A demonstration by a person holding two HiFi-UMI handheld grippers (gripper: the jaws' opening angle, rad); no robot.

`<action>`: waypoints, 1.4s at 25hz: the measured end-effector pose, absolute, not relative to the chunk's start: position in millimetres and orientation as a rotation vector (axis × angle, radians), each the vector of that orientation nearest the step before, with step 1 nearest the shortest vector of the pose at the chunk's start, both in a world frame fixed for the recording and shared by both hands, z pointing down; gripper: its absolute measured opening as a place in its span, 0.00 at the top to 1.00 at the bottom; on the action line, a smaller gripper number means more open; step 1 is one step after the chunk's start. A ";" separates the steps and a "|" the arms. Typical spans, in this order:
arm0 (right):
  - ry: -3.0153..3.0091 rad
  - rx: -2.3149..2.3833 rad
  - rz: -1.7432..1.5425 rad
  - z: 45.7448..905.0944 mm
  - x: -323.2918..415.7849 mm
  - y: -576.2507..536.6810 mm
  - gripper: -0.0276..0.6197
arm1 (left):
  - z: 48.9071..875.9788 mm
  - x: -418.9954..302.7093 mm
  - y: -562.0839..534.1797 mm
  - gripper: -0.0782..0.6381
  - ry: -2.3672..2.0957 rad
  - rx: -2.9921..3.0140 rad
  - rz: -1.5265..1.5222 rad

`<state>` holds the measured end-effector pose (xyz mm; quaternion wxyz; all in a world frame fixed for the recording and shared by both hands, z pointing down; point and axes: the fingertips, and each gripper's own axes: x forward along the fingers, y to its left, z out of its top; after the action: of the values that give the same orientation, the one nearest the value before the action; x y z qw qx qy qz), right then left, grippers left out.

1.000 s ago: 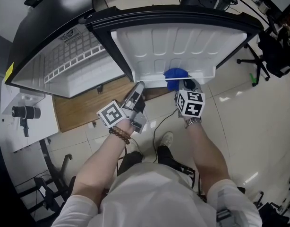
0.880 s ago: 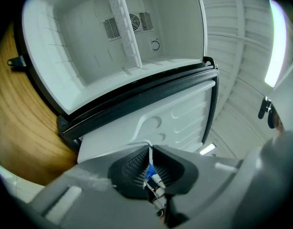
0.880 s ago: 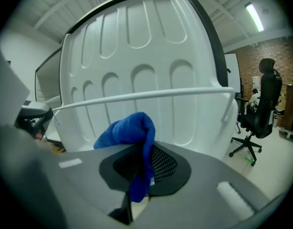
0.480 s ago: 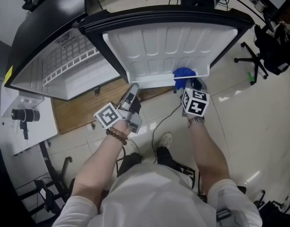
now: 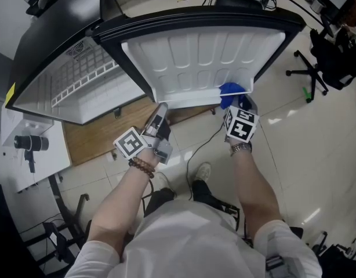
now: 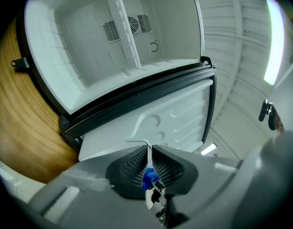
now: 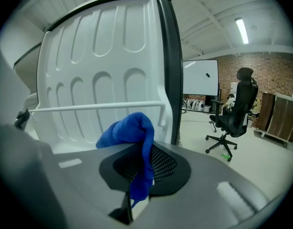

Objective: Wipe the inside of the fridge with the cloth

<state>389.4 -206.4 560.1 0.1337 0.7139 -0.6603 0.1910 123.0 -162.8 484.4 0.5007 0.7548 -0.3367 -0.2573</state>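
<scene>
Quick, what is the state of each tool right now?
Left tool: closed on the thin white door rail.
Right tool: closed, holding the blue cloth.

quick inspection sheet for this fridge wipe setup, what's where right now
surface: fridge door liner, white and ribbed, swung open towards the person; no dirt visible.
job's things: blue cloth bunched close to the door rail, near the door's free edge; fridge cavity white, with a vent at the back.
clutter: camera on the white table; small green item on the floor.
grippers: left gripper shut on the rail's bent end; right gripper shut on the cloth.
cables: black cable across the floor by the person's shoes.
surroundings: office chair, whiteboard, brick wall.
</scene>
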 end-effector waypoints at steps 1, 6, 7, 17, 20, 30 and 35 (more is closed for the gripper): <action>-1.902 2.078 0.548 559.6 390.6 -204.9 0.91 | 484.2 123.3 -162.8 0.87 -0.813 1.825 -0.622; -1.861 2.120 0.528 556.8 397.2 -197.1 0.91 | 483.1 124.6 -162.1 0.84 -0.803 1.836 -0.621; -1.854 2.129 0.524 556.2 398.8 -195.7 0.91 | 482.5 125.0 -161.9 0.83 -0.798 1.837 -0.623; -1.807 2.187 0.512 552.4 406.8 -183.0 0.91 | 480.5 124.3 -160.9 0.77 -0.778 1.843 -0.624; -1.799 2.193 0.509 552.1 407.3 -179.1 0.91 | 480.4 123.3 -161.6 0.77 -0.779 1.840 -0.623; -1.784 2.213 0.513 546.7 412.4 -165.6 0.91 | 480.7 123.5 -164.0 0.81 -0.770 1.840 -0.611; -1.776 2.221 0.506 541.1 418.4 -155.5 0.91 | 481.2 124.5 -163.6 0.81 -0.755 1.835 -0.613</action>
<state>418.4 -155.5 541.1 0.1261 0.7628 -0.6099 0.1737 124.5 -163.6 481.2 0.5077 0.7612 -0.3132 -0.2542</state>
